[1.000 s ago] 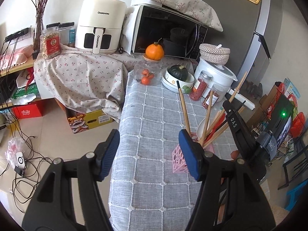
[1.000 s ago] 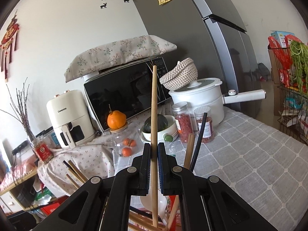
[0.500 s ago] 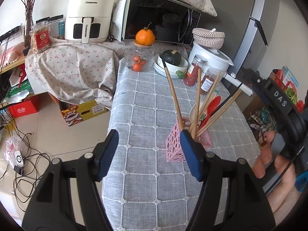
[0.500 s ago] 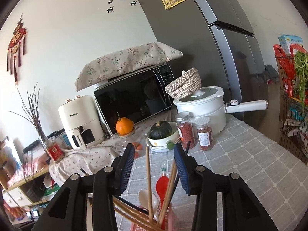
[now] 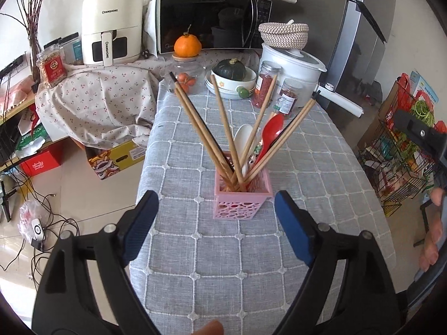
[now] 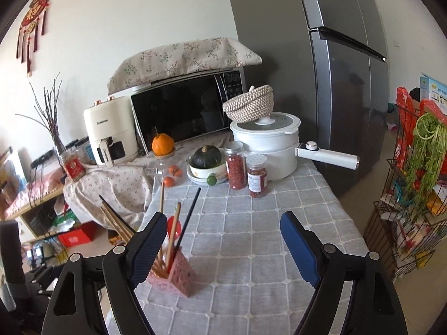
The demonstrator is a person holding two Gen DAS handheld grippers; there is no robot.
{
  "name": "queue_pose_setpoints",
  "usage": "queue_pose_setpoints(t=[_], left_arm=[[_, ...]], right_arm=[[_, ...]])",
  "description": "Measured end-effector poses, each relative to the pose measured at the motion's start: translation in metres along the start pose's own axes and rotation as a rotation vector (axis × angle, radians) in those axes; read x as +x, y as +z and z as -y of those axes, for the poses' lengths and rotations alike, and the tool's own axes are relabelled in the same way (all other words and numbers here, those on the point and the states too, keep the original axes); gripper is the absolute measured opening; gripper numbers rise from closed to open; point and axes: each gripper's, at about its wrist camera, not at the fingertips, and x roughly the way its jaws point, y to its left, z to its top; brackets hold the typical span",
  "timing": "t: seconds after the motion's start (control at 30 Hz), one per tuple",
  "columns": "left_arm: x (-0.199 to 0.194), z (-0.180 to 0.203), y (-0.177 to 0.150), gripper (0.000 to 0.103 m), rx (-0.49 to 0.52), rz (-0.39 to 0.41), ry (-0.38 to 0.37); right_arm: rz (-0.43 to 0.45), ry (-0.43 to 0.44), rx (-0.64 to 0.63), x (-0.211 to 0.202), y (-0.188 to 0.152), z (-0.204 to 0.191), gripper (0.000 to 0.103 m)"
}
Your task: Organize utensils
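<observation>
My left gripper (image 5: pixel 215 206) is spreading wide with nothing held, and the pink holder (image 5: pixel 242 199) stands on the grey tablecloth (image 5: pixel 223 254) just ahead, between my fingertips. Chopsticks (image 5: pixel 223 128), a white spoon (image 5: pixel 242 142) and a red spoon (image 5: pixel 269 132) fan out of it. My right gripper (image 6: pixel 220 230) is also opening, empty, with the holder (image 6: pixel 178 275) low beside its left finger (image 6: pixel 146 248).

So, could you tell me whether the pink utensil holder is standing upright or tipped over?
Upright. The pink utensil holder sits flat on the tablecloth, open top up, with chopsticks fanning out.
</observation>
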Motion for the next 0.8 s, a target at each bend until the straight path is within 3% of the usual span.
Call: queue_pose_setpoints(t=[0.17, 0.43, 0.8], left_arm=[[-0.012, 0.024, -0.003, 0.096, 0.043, 0.038, 0.031], [-0.016, 0.051, -0.006, 0.098, 0.07, 0.058, 0.054], [-0.018, 0.072, -0.006, 0.098, 0.086, 0.082, 0.049]], right_arm=[[-0.091, 0.002, -0.037, -0.012, -0.009, 0.017, 0.088], [-0.192, -0.052, -0.035, -0.018, -0.019, 0.046, 0.091], [-0.227, -0.087, -0.092, -0.019, -0.027, 0.05, 0.092]])
